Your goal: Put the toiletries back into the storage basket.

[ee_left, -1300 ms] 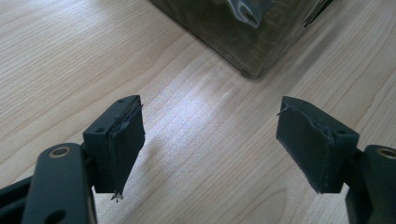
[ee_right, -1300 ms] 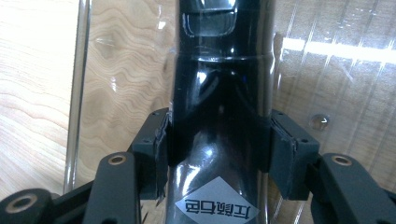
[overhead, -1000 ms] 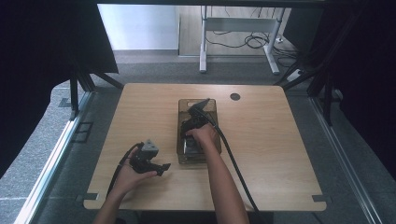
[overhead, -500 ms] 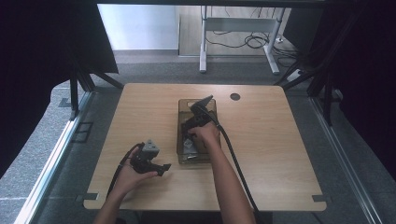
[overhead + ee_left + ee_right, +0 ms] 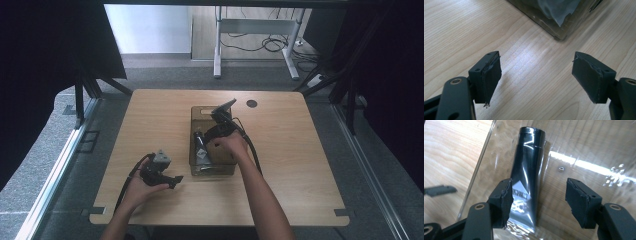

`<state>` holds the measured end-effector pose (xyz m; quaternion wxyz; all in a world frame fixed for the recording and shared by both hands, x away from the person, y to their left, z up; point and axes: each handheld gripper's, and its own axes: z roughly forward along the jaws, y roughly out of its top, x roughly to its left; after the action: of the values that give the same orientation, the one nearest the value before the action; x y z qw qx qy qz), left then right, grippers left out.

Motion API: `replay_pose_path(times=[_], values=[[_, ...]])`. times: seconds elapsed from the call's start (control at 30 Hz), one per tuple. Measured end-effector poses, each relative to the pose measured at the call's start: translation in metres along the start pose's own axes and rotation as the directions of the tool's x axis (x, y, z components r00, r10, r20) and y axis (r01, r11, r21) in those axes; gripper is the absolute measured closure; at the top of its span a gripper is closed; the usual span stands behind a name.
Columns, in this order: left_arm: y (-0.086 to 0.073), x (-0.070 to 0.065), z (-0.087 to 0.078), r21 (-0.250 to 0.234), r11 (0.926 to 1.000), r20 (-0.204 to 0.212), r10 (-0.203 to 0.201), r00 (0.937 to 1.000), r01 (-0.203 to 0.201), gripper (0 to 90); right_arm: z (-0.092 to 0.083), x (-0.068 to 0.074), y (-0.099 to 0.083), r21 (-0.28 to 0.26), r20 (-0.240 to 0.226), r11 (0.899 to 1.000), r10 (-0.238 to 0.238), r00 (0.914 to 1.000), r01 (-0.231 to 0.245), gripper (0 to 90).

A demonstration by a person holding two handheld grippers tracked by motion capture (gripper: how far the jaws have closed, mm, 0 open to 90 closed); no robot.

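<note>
A black tube (image 5: 526, 177) with a cap lies flat on the floor of a clear bin (image 5: 212, 167) at the table's middle. My right gripper (image 5: 539, 200) hangs over the bin, open. Its jaws have just been opening and nothing is pressed between them. The tube rests below, partly under the left jaw. In the high view the right hand (image 5: 227, 145) holds that gripper above the tube (image 5: 200, 148). My left gripper (image 5: 176, 181) rests at the front left of the table. It is open (image 5: 536, 75) over bare wood, facing a corner of the bin (image 5: 556, 22).
The wooden table (image 5: 300, 165) has a round cable hole (image 5: 251, 103) at the back right. Cables trail from both grippers toward the front edge. A white desk frame (image 5: 255, 30) stands on the floor behind the table.
The right hand has lifted its gripper and shifted it a little to the right over the bin. The left hand has stayed put.
</note>
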<state>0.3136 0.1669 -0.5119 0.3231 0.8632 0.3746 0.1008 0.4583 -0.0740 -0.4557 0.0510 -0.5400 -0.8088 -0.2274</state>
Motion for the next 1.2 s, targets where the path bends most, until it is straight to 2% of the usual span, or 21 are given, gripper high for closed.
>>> replay_pose_path(times=[0.17, 0.37, 0.57, 0.67, 0.73, 0.83, 0.9, 1.07, 1.2], values=[[0.000, 0.000, -0.002, -0.003, 1.0000, -0.003, -0.002, 1.0000, 0.002, 23.8, -0.020, -0.007, -0.015, -0.039, -0.025, 0.997, -0.061, 0.9978, 0.060, 39.0], [0.000, 0.000, -0.001, 0.000, 1.0000, -0.009, -0.003, 1.0000, 0.003, 23.9, -0.038, -0.017, -0.037, -0.090, -0.021, 0.990, -0.110, 0.9937, 0.108, 39.1], [-0.001, 0.002, -0.001, 0.002, 0.9999, -0.019, -0.012, 0.9997, 0.012, 23.8, -0.059, -0.032, -0.063, -0.161, -0.034, 0.974, -0.169, 0.9851, 0.161, 39.5], [-0.002, 0.002, -0.002, 0.004, 0.9999, -0.025, -0.014, 0.9996, 0.014, 23.9, -0.068, -0.040, -0.077, -0.185, -0.013, 0.966, -0.188, 0.9820, 0.183, 39.5], [-0.003, 0.003, -0.001, 0.009, 0.9999, -0.029, -0.011, 0.9995, 0.012, 23.9, -0.076, -0.050, -0.090, -0.218, -0.030, 0.960, -0.188, 0.9817, 0.177, 39.5], [-0.005, 0.004, 0.001, 0.017, 0.9996, -0.034, -0.021, 0.9992, 0.022, 23.8, -0.085, -0.066, -0.108, -0.264, -0.028, 0.946, -0.203, 0.9788, 0.189, 39.9], [-0.005, 0.005, 0.001, 0.020, 0.9995, -0.038, -0.025, 0.9989, 0.026, 23.9, -0.089, -0.079, -0.123, -0.291, -0.023, 0.939, -0.199, 0.9798, 0.184, 39.9], [-0.006, 0.005, 0.001, 0.023, 0.9992, -0.051, -0.032, 0.9982, 0.034, 23.9, -0.089, -0.103, -0.153, -0.338, -0.002, 0.928, -0.168, 0.9858, 0.157, 40.1], [-0.007, 0.005, 0.002, 0.029, 0.9990, -0.053, -0.034, 0.9980, 0.036, 23.9, -0.085, -0.118, -0.172, -0.354, 0.004, 0.924, -0.152, 0.9884, 0.143, 40.1]])
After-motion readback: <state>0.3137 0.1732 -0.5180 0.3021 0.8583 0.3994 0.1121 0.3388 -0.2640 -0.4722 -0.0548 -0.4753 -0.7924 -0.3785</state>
